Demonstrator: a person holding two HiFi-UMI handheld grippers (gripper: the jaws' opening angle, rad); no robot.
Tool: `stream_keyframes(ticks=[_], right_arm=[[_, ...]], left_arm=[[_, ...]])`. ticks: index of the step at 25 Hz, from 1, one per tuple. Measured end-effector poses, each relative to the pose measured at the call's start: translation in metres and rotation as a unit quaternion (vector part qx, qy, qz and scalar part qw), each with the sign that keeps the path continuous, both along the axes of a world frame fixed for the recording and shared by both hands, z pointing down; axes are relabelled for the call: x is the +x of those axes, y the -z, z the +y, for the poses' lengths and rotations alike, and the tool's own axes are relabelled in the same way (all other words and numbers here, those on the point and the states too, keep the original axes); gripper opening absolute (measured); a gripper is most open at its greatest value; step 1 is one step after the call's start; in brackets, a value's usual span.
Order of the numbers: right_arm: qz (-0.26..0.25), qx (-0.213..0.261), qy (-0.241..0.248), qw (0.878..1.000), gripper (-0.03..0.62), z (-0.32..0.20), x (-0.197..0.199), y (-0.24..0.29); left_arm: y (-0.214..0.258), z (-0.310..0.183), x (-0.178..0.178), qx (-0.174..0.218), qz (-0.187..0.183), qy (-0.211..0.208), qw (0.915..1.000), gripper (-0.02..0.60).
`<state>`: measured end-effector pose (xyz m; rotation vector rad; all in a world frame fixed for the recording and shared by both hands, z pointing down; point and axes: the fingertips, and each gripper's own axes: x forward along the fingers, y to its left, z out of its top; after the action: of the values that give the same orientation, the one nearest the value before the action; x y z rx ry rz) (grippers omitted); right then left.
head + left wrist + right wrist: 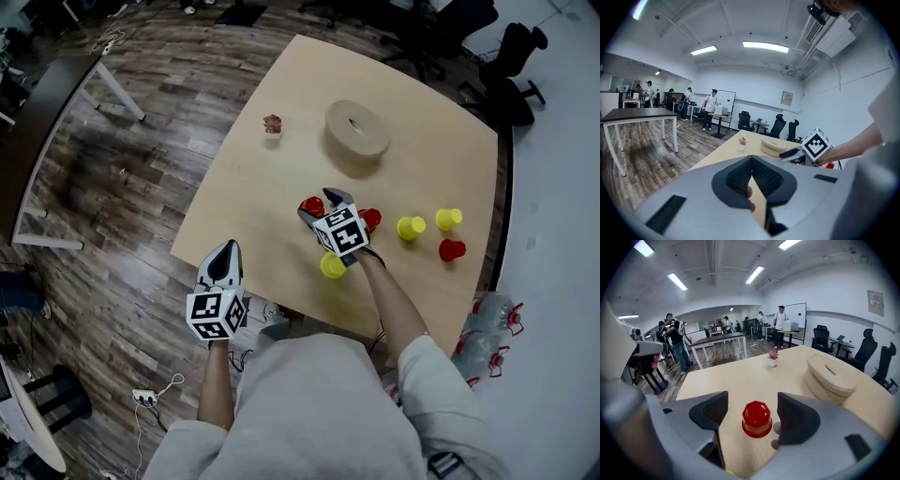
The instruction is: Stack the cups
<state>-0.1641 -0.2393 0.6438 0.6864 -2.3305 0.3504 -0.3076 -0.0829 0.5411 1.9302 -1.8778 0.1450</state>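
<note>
Found right gripper (752,408) with jaws apart astride upside-down red cup (756,418), pads clear of it, near the middle of the table (281,187). Noted cup off-centre, closer to one pad: likely to be shoved or tipped if closed unevenly. Judged tapered wall prone to slipping. Found left gripper (751,160) closed, empty, at the near-left edge.

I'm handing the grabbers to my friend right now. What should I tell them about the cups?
Left gripper: shut, empty, held by the table's near edge.
Right gripper: open, jaws either side of an upside-down red cup, not pressing on it.
Other cups stand apart on the table: two more red cups, three yellow cups.
Done: nothing stacked yet.
Left: grip that red cup, then stack all six.
</note>
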Motion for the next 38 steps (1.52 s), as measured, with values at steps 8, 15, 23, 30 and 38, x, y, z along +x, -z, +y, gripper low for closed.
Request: stream_keyframes(ticks=[8, 15, 23, 30, 38], right_arm=[[0.074, -0.031, 0.023, 0.996, 0.279, -0.002, 0.004, -0.044], [0.066, -0.013, 0.021, 0.998, 0.23, -0.006, 0.0, -0.041], [-0.026, 0.05, -0.025, 0.998, 0.23, 0.007, 0.019, 0.032], [-0.067, 0.101, -0.082, 0.989, 0.229, 0.04, 0.082, 0.089], [-0.03, 0.095, -0.143, 0.985, 0.229, 0.069, 0.154, 0.077]], left_arm=[[-0.001, 0.008, -0.011, -0.003, -0.003, 0.022, 0.9998, 0.011], [0.0, 0.01, -0.017, -0.004, -0.007, 0.023, 0.9997, 0.011], [0.0, -0.006, -0.006, -0.002, -0.006, -0.007, 1.0, 0.011], [0.005, -0.03, 0.025, 0.005, -0.007, -0.054, 0.9985, 0.011], [0.005, -0.056, 0.07, 0.006, -0.005, -0.113, 0.9935, 0.011]])
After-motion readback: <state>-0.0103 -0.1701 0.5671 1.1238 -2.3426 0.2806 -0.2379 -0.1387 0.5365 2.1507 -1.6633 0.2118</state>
